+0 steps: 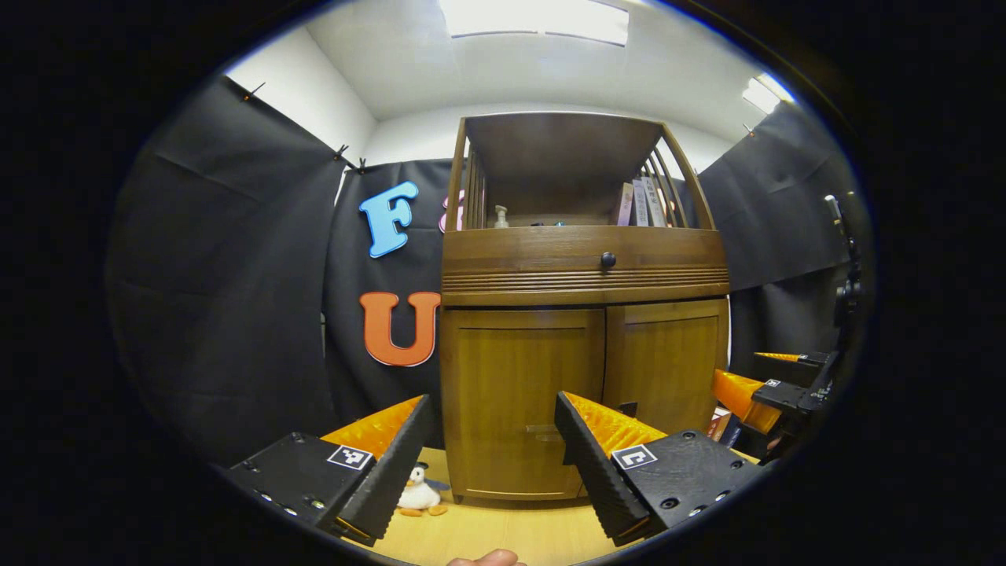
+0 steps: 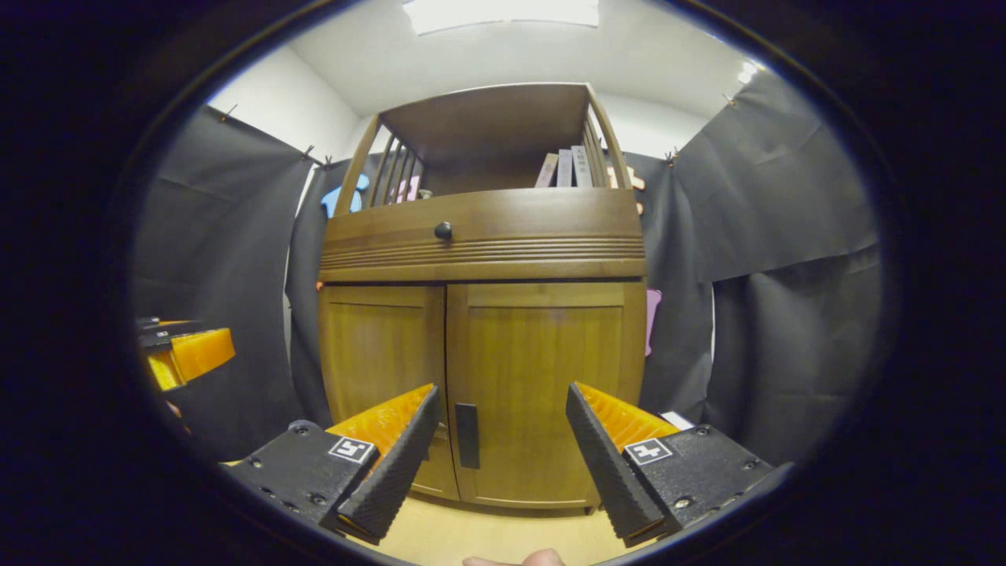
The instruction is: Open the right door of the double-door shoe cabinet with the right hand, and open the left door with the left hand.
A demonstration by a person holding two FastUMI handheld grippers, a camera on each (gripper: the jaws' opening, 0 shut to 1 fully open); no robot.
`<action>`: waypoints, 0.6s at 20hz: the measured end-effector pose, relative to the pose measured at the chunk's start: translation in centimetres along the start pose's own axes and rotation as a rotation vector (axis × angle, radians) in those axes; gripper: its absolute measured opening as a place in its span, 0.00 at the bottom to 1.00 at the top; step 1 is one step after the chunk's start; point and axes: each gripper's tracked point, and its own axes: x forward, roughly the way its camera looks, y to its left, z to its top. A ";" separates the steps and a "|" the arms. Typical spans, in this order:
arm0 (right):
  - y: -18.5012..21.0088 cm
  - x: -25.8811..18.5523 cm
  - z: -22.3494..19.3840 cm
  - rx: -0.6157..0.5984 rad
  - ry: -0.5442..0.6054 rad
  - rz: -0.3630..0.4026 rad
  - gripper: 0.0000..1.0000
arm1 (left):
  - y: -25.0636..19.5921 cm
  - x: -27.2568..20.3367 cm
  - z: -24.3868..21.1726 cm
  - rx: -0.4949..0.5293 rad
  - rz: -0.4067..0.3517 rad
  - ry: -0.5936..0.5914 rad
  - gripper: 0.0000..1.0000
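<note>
Both doors of the shoe cabinet are closed. The right gripper, fingers apart, faces the right door's handle, seemingly lined up to grasp; the left gripper waits agape before the left door.

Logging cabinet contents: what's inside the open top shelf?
On the open top shelf: a pump bottle at left and upright books at right. Small items between them are too small to tell. The shelf's front rail hides whatever lies low.

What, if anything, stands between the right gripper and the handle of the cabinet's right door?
Nothing visible does. In the right gripper view, the right gripper is open, with the dark handle of the shut right door showing unobstructed between its fingers.
</note>
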 end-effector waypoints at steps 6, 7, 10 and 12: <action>1.1 2.1 -1.9 0.012 0.053 0.037 1.00 | 2.1 -0.8 -0.4 0.002 0.061 -0.004 0.94; 1.6 2.6 -2.7 0.026 0.081 0.048 1.00 | 2.5 -1.0 -0.4 0.004 0.071 -0.002 0.94; 2.3 4.5 -4.7 0.045 0.145 0.059 1.00 | 3.7 -1.3 -0.6 0.012 0.107 -0.001 0.94; 2.6 5.9 -5.7 0.048 0.177 0.060 1.00 | 4.5 -1.8 -0.7 0.018 0.134 -0.002 0.95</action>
